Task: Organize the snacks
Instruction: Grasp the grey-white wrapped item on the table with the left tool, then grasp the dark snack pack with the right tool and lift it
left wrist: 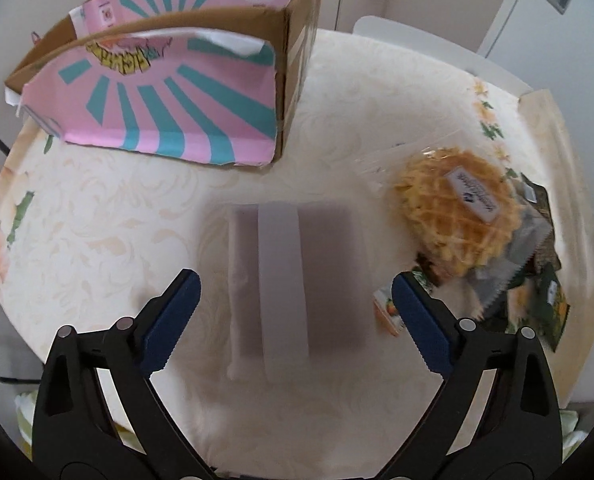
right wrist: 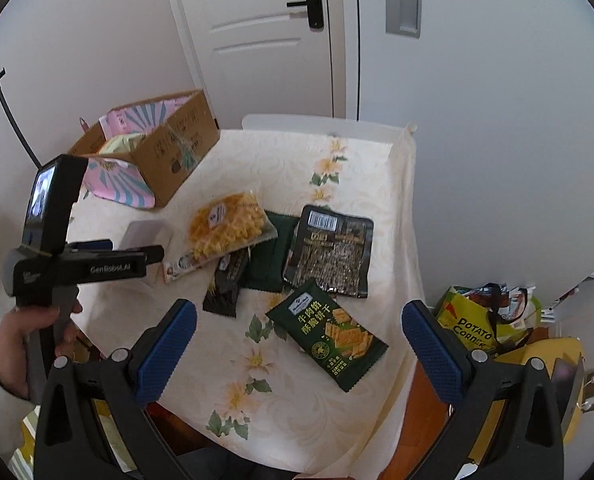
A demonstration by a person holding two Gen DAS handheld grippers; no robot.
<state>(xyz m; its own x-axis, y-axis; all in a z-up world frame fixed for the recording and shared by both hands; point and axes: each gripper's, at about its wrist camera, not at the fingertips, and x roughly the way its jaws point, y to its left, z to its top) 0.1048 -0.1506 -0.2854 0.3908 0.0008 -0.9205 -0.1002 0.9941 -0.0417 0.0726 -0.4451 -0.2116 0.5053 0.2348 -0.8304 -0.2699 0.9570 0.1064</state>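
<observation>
Left tongs [left wrist: 295, 320], spread wide and empty, straddle a pale translucent rectangular packet [left wrist: 293, 276] lying at table [left wrist: 97, 200] centre. Right tongs [right wrist: 299, 348] also gape empty. Centre first, closing squarely; the open cardboard box [left wrist: 289, 60] waits at eleven o'clock.

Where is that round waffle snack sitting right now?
The waffle pack lies mid-table in the right wrist view, between the white box and the seaweed pack, in front of the cardboard box.
</observation>
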